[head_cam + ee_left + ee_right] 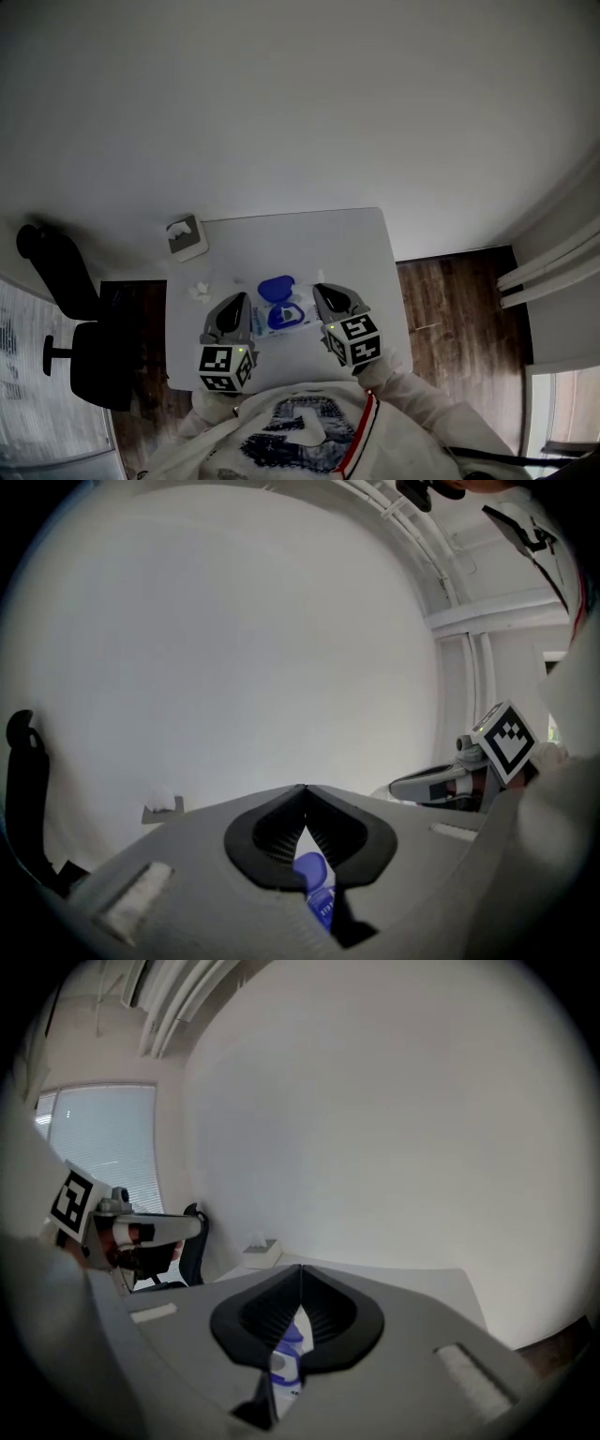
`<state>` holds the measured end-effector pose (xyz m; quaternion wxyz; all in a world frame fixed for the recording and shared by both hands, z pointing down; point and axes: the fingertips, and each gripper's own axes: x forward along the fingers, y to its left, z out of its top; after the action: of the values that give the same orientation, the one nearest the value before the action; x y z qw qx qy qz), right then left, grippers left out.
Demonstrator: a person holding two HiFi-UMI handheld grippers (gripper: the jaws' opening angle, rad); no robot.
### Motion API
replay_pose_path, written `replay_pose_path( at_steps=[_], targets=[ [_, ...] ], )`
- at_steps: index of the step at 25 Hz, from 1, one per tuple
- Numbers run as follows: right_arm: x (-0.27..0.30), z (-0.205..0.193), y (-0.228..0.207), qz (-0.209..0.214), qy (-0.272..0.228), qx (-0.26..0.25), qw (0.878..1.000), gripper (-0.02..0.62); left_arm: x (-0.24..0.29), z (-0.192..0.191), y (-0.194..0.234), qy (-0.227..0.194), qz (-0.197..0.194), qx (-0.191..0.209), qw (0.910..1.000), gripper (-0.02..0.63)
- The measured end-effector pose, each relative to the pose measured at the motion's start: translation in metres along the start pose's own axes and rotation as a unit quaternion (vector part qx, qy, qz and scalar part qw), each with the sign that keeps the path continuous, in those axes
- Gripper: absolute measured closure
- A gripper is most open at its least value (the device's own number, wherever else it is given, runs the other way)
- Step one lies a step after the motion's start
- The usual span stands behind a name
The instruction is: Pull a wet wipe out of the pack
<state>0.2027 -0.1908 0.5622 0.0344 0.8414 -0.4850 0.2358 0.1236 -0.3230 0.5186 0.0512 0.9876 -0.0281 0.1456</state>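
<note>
Both tools are hovering over the white table (370, 234) and the wet wipe pack (281, 317) sits squarely between them, near the person's edge. Its blue lid (277, 287) is flipped open toward the far side.

The left gripper (242, 300) has its 2 jaws pressed tip to tip with nothing clamped. The right gripper (319, 291) is the same, closed and empty. In the left gripper view the pack (319, 892) shows only through the gap behind the closed tips, so it lies below and slightly right of that tool. In the right gripper view it (286, 1368) lies below and slightly left. Each tool has to come down and inward.

The pack reads a little wider than deep from the head view (not by much, so I wouldn't lean on it), putting 1 short end toward each gripper.

Neither is clearly nearer, as both tips sit just beside the pack's edges. No wipe is visibly standing out of the opening, so the pull looks not yet begun.
</note>
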Motion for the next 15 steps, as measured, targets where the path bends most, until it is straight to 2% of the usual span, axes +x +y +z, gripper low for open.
replay_pose_path(
  at_steps=[9, 15],
  targets=[
    [-0.052, 0.087, -0.028, -0.036, -0.101, 0.007, 0.994, 0.586, -0.017, 0.089, -0.006, -0.086, 0.01, 0.048, 0.9951, 0.601],
    [-0.089, 0.129, -0.031, -0.049, -0.144, -0.017, 0.988, 0.586, -0.028, 0.132, -0.021, -0.107, 0.015, 0.071, 0.9916, 0.601]
  ],
)
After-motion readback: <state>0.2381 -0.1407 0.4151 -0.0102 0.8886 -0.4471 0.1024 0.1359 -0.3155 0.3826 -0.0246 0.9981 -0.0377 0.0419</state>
